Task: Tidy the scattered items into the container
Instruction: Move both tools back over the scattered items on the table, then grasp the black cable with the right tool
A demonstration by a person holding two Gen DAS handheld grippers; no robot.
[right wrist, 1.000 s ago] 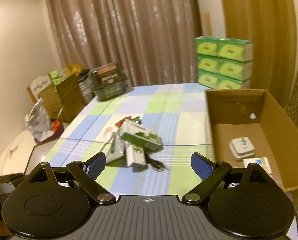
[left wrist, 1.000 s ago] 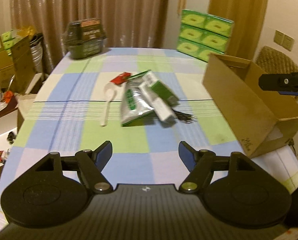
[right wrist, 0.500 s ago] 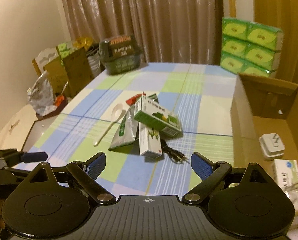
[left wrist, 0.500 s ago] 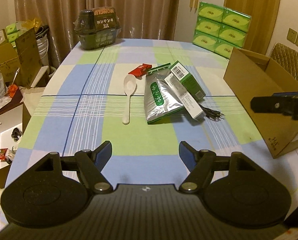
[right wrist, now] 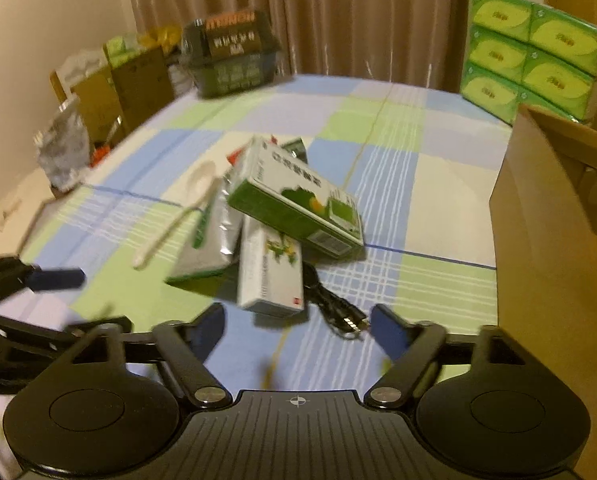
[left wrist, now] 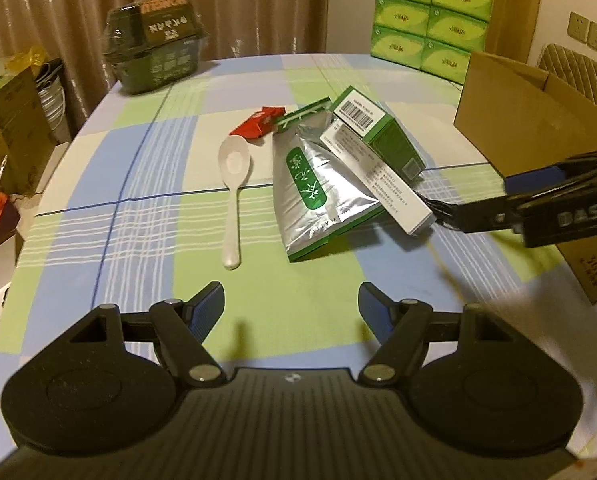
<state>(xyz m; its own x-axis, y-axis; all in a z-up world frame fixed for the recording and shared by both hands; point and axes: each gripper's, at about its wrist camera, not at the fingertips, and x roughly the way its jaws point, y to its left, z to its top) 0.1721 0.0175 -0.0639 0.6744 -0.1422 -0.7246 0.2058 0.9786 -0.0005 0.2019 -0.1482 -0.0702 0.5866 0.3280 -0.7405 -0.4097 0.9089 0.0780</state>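
While both tongs, left [left wrist: 290, 304] and right [right wrist: 297, 326], gape wide and empty, the scattered pile [left wrist: 338, 168] lies ahead of them on the tabletop [left wrist: 138, 184]; cardboard box [right wrist: 558, 216] right of the pile.

The left tool [left wrist: 290, 306] is wide open, its two blue-tipped fingers [left wrist: 208, 308] spread far apart with nothing between them. The right tool [right wrist: 298, 326] is wide open too, and empty. Both point forward, low over the counter. Each one shows from the side in the other's view, and the two are apart.
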